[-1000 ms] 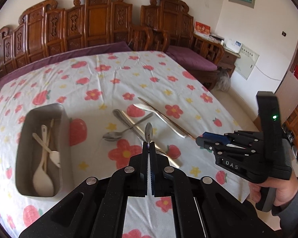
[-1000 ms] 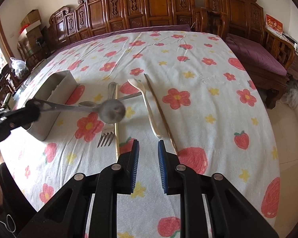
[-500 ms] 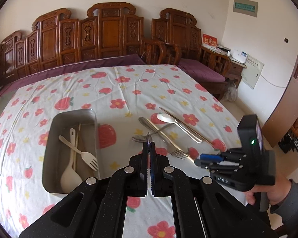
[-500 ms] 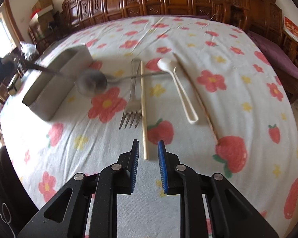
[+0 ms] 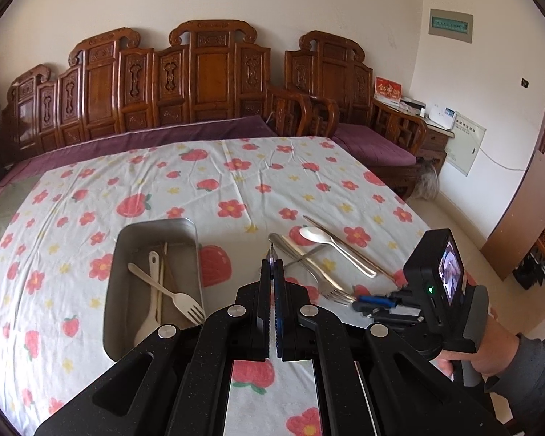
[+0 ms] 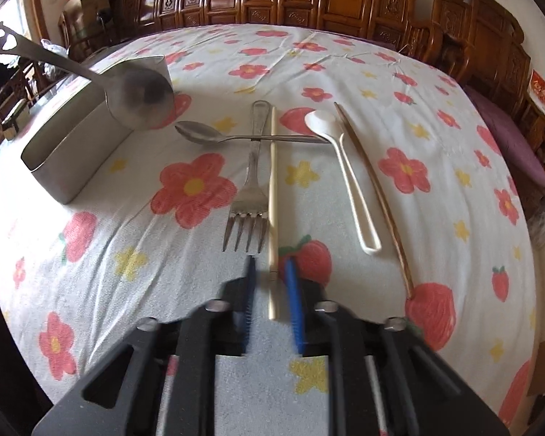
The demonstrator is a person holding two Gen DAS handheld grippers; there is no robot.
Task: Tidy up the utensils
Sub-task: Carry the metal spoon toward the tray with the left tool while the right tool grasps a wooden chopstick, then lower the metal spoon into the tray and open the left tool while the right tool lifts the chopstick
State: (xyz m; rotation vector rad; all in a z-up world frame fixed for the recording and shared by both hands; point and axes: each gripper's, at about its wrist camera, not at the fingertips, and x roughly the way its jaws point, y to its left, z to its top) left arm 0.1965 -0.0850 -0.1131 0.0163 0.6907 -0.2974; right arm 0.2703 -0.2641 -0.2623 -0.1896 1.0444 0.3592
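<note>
Left tool lifts the ladle toward the tin; right tool drops onto a chopstick.

Over the last second the left tool (image 5: pixel 272 272), pinching the ladle (image 6: pixel 138 98) by its handle, has carried it up beside the tin (image 5: pixel 116 279), so the drop looks close. The right tool (image 6: pixel 270 272), spread, now straddles the pale chopstick (image 6: pixel 271 181) beside the fork (image 6: pixel 249 196), likely the next pick on the worktop (image 6: pixel 436 181).

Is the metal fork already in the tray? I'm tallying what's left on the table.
No, the metal fork lies on the floral tablecloth beside a pale chopstick, apart from the steel tray.
</note>
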